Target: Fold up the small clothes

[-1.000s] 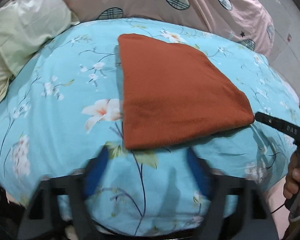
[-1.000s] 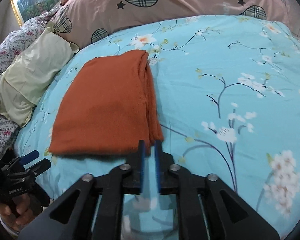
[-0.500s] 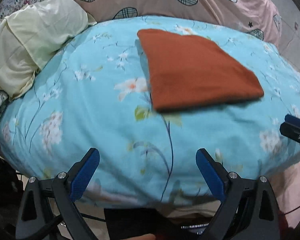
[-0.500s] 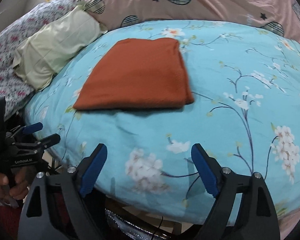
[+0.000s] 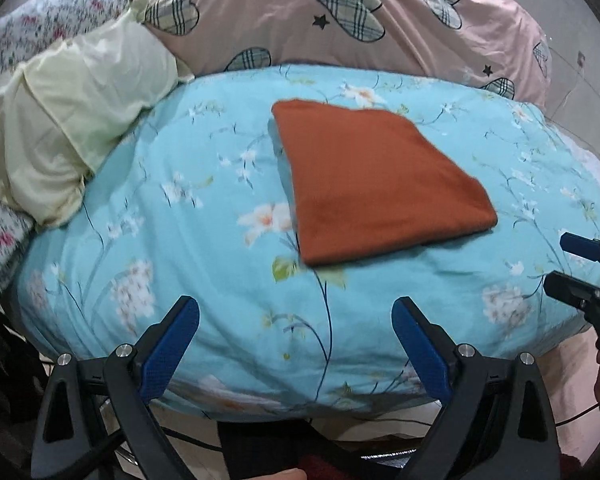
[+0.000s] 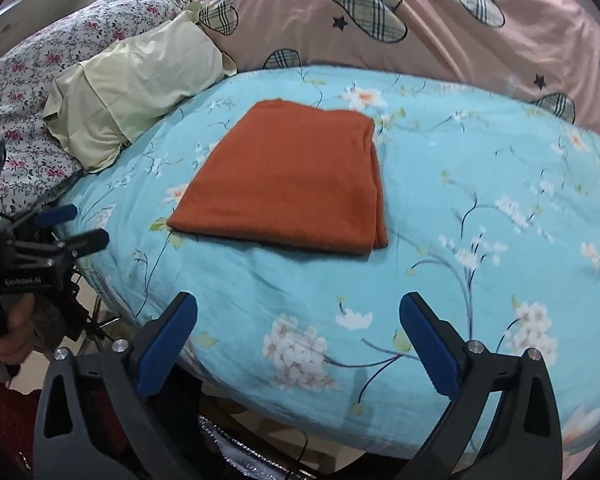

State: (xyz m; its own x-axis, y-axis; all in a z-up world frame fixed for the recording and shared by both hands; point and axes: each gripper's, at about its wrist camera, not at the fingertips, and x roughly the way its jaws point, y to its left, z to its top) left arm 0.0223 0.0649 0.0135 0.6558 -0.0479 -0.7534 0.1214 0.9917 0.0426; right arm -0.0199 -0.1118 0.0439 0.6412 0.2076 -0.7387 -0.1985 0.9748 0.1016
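Backed off and lifted clear of the cloth [image 5: 380, 188] now, both grippers. Right gripper [image 6: 298, 344]: jaws just been opening, spread wide, nothing between them. Left gripper [image 5: 296, 346]: fingers wide apart too, empty. Cloth lying folded flat, a neat orange rectangle in the middle of the blue floral quilt [image 5: 180, 240], touched by neither tool, layered edges showing on its right side. Looks like fold finished and released. No containers anywhere in sight; only the cream pillow [image 6: 140, 92] and pink quilt [image 6: 420, 32] behind.
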